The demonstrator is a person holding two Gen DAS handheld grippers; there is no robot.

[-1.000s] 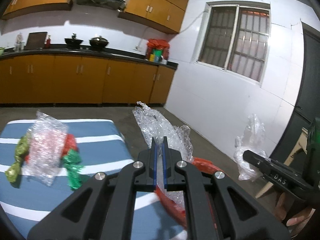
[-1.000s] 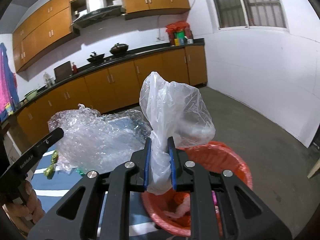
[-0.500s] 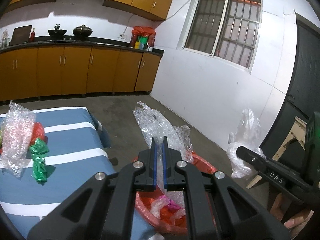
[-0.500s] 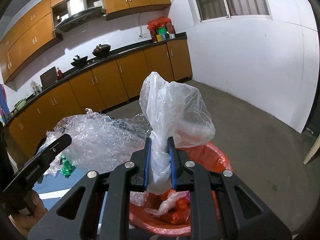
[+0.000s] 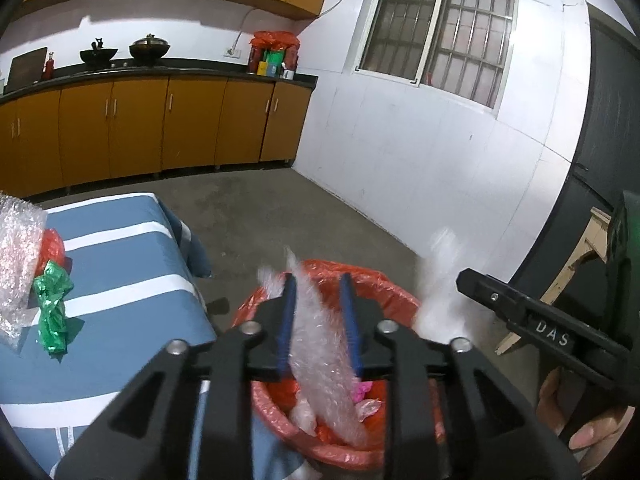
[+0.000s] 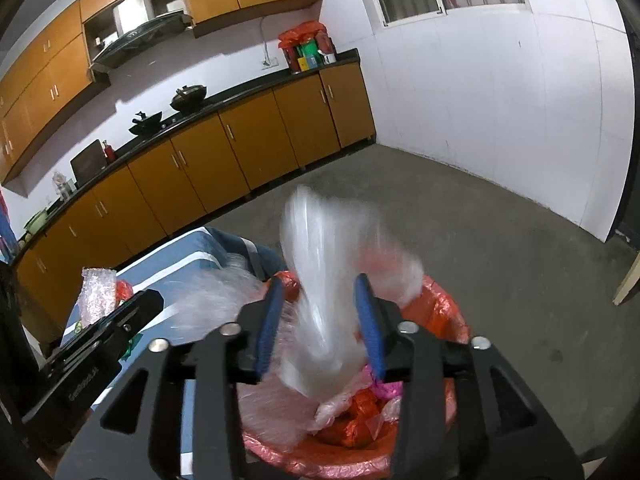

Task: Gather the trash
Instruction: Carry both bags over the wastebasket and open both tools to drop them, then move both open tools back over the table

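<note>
Two grippers over the red-lined bin, both with jaws just parted and plastic trash loose between them.

Left gripper (image 5: 318, 322): jaws have just been opening; they stand apart, with a strip of bubble wrap (image 5: 320, 360) between the blue pads, blurred, its lower end inside the bin (image 5: 384, 292). Right gripper (image 6: 320, 320): jaws have just been opening and stand wider; a clear plastic bag (image 6: 324, 276), blurred, sits between them without visible pinch, over the bin's mouth. Bin already contains pink and clear scraps. On the left, the blue striped table (image 5: 120, 264) carries more bubble wrap (image 5: 18, 264), a green wrapper (image 5: 52, 312) and a red piece (image 5: 52, 246) at its left edge.
</note>
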